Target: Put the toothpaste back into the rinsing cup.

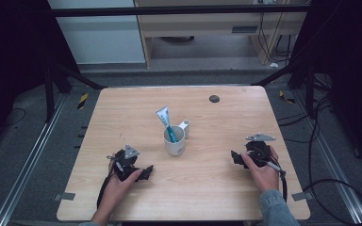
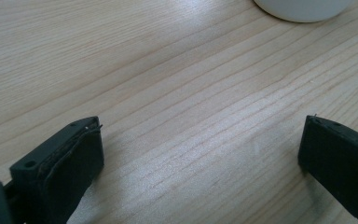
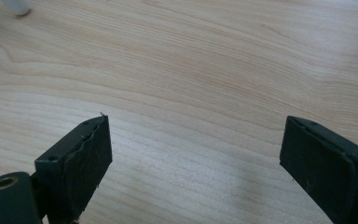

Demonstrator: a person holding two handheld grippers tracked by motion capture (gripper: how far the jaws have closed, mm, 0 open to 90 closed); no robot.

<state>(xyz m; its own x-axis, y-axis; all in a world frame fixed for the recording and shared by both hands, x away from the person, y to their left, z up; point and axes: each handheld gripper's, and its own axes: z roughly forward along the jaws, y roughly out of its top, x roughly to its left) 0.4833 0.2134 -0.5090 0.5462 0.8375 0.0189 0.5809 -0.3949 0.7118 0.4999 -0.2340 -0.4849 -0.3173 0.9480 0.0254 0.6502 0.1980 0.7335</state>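
Roughly at the middle of the table [image 1: 122, 108] stood the white mug [image 1: 175, 141], upright, with a blue-and-white toothpaste tube [image 1: 166, 121] leaning out of it toward the far left and its handle turned toward the far right. My left gripper [image 1: 147, 172] rested on the wood near and to the left of the mug, its jaws spread wide over bare board, empty; in the left gripper view the mug's base [image 2: 303, 9] sat just past them. My right gripper [image 1: 234, 157] lay well to the mug's right, jaws likewise parted and holding nothing. The tabletop was pale wood grain with a dark round plug [image 1: 214, 98] near its far edge. Beyond lay grey carpet, black frame legs, cables and a light cabinet [image 1: 193, 23].
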